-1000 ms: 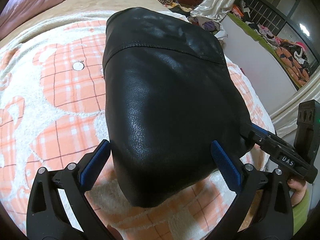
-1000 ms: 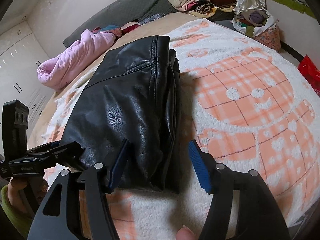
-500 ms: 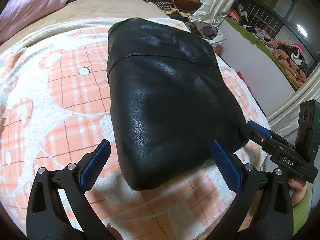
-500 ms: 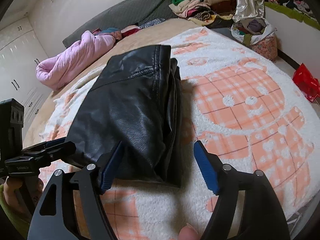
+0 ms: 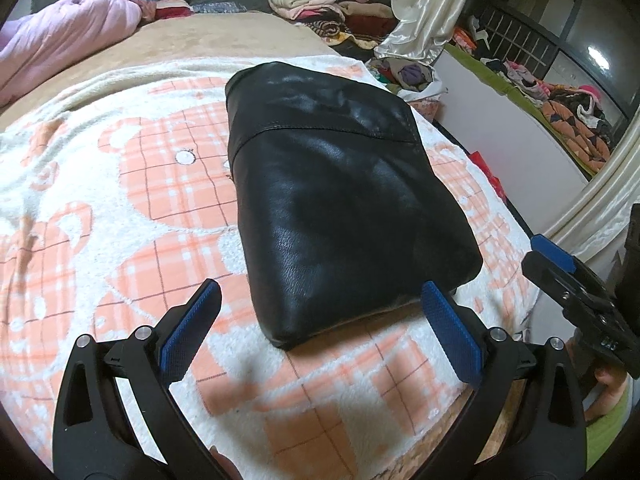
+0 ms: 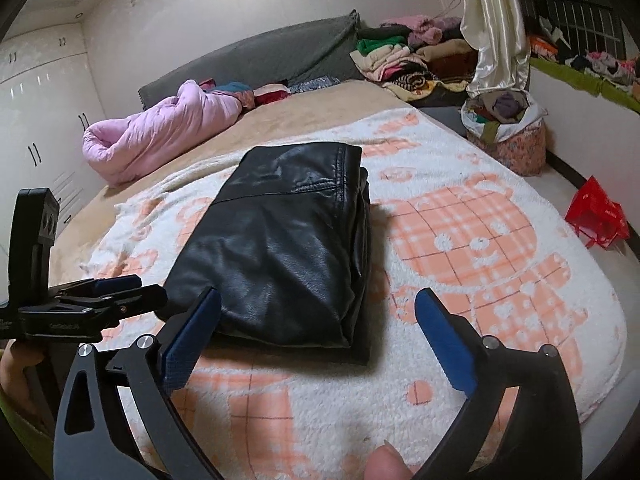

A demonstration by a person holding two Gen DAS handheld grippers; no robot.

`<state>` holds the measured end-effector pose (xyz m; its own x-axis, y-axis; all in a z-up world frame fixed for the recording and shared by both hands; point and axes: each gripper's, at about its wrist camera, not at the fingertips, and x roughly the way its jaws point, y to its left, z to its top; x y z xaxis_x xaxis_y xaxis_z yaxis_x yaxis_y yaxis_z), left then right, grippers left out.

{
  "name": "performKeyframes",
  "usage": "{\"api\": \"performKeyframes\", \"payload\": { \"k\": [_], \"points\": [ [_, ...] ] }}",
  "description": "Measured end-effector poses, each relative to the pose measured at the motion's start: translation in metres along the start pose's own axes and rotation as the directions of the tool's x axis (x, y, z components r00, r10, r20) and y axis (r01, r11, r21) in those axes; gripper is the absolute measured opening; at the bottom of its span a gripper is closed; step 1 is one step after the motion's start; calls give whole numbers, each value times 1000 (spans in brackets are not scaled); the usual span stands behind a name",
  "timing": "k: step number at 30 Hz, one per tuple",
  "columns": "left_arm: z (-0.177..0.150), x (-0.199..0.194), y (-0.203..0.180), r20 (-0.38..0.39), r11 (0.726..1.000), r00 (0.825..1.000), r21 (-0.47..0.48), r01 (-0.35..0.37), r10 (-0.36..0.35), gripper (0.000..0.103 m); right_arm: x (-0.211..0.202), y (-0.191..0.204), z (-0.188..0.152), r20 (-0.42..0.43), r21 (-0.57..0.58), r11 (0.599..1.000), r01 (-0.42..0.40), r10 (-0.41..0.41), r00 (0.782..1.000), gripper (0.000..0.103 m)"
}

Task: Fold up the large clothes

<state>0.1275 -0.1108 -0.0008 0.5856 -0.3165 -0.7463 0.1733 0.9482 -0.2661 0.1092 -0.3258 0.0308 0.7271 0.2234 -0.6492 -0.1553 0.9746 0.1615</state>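
1. On the far left of my right-hand view, my left gripper (image 6: 120, 300) comes in side-on; a small white marking sits on its black body, too blurred for me to read. From this side its jaws look narrow, but my left-hand view settles that.
2. In my left-hand view the left gripper (image 5: 320, 320) has its blue pads (image 5: 188, 332) spread wide, gripping nothing. The near edge of the black leather jacket (image 5: 340, 208) lies just ahead of them, apart from both pads.
3. The jacket is folded into a thick rectangle in the middle of the white-and-orange bear blanket (image 5: 100, 220) on the bed. A seam crosses its upper part; its stacked layered edges face right in my right-hand view.
4. My right gripper (image 6: 320, 328) is opening and now stands wide. The jacket's (image 6: 280, 248) near right corner lies ahead of the gap, touching neither blue pad.
5. At the right edge of my left-hand view the right gripper (image 5: 576, 292) shows a white label that I cannot make out.
6. Open blanket (image 6: 480, 240) stretches to the jacket's left and right and in front of it. The blanket's right edge rounds off at the bedside, with a red bag (image 6: 598, 216) on the floor beyond. A pink quilt (image 6: 160, 132) and clothes piles (image 6: 400, 56) lie far behind.
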Motion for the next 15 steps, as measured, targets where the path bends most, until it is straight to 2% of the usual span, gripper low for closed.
{"api": "performKeyframes", "payload": {
  "k": [15],
  "points": [
    [-14, -13, 4, -1, 1000, 1000, 0, 0, 0, 93, -9, 17, -13, -11, -16, 1000, -11, 10, 1000, 98]
  ]
}}
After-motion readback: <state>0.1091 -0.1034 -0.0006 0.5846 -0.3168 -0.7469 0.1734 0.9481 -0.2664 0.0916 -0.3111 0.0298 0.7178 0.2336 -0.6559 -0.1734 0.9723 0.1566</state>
